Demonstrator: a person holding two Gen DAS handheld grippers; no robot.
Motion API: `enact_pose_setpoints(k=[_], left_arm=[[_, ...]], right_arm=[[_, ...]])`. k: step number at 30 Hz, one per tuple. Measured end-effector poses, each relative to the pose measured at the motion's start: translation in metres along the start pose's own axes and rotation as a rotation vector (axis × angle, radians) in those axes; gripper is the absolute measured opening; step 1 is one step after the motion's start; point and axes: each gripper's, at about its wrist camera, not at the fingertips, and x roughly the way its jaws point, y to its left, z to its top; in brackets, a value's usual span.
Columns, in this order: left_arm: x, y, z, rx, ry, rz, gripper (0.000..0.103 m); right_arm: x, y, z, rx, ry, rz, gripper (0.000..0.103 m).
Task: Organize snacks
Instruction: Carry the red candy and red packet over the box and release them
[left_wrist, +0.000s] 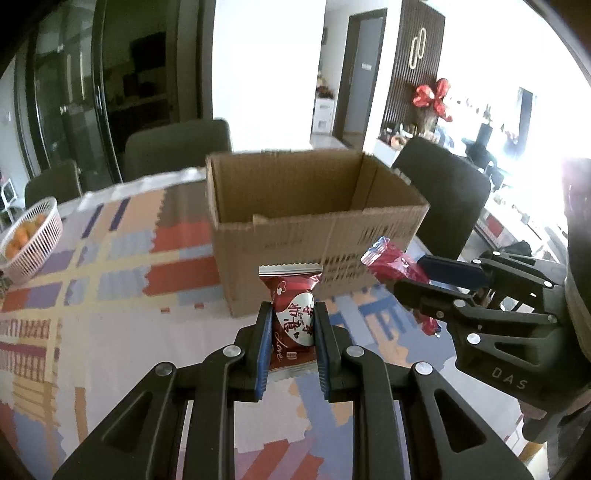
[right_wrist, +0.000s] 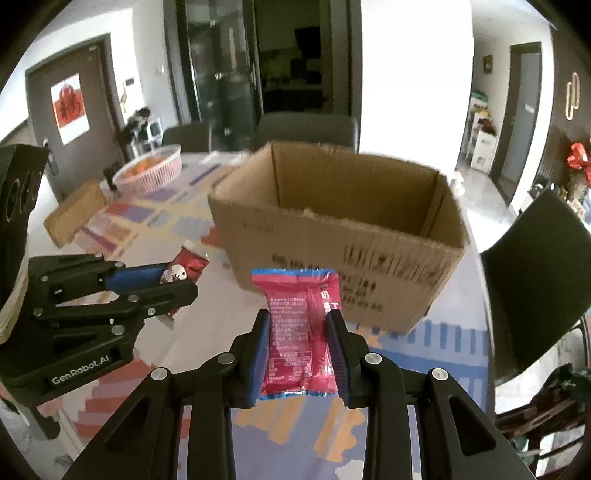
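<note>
My left gripper (left_wrist: 292, 314) is shut on a dark red snack packet (left_wrist: 291, 314) with a white heart, held above the table in front of the open cardboard box (left_wrist: 314, 236). My right gripper (right_wrist: 298, 321) is shut on a pink snack packet (right_wrist: 295, 325), also held in front of the box (right_wrist: 340, 240). In the left wrist view the right gripper (left_wrist: 410, 275) with the pink packet (left_wrist: 395, 266) is at the right. In the right wrist view the left gripper (right_wrist: 177, 275) with the red packet (right_wrist: 186, 264) is at the left. The box's inside floor is hidden.
A patterned cloth (left_wrist: 110, 295) covers the table. A white basket of orange fruit (left_wrist: 27, 240) stands at the far left, also visible in the right wrist view (right_wrist: 149, 173), with a brown flat pack (right_wrist: 74, 218) beside it. Dark chairs (left_wrist: 443, 195) stand around the table.
</note>
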Motion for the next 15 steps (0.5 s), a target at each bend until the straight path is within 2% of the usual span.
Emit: enact_pose_setpoints(k=[9,15], left_arm=[[-0.017,-0.009,0.028,0.017,-0.072,0.002,0.022],[-0.017,-0.008,0.051,0.005,-0.097,0.003,0.022]], right_arm=[[-0.031,-0.003,0.020,0.022,-0.106,-0.028,0.032],[-0.040,-0.010,0.034,0.035,-0.139,-0.043,0.032]])
